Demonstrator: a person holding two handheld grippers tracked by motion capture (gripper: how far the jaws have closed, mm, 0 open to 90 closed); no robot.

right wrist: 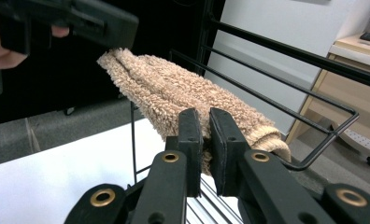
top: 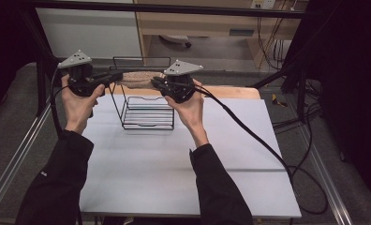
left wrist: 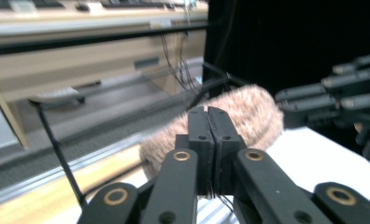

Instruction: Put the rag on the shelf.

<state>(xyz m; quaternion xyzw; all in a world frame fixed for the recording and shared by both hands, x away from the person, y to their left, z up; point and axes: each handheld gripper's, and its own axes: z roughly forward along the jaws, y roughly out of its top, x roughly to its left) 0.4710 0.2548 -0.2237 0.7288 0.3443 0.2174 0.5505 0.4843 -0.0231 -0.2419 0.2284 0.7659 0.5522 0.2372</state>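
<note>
Two grippers, left gripper [top: 112, 78] and right gripper [top: 156, 82], clamp a beige towel's [top: 137, 78] ends (held taut) above the wire rack [top: 146, 112].

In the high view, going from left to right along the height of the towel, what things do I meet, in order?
Left hand → left tool → towel → right tool → right hand.
</note>
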